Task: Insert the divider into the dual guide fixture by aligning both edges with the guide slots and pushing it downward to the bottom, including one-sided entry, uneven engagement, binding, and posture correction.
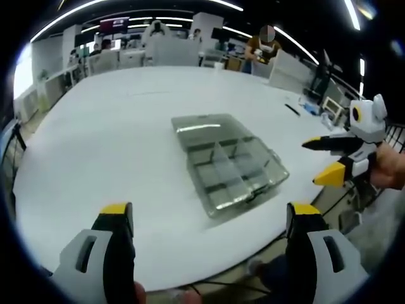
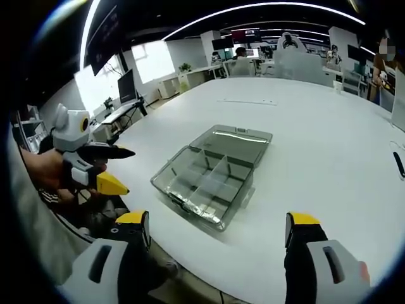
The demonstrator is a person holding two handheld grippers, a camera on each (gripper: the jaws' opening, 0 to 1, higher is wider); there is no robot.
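Your left gripper (image 1: pixel 209 218) and right gripper (image 2: pixel 216 228) both stand with jaws spread wide, holding nothing. The clear compartment box (image 1: pixel 229 163) (lid swung open, dividers seated inside) lies on the white table (image 1: pixel 107 139), apart from both grippers.
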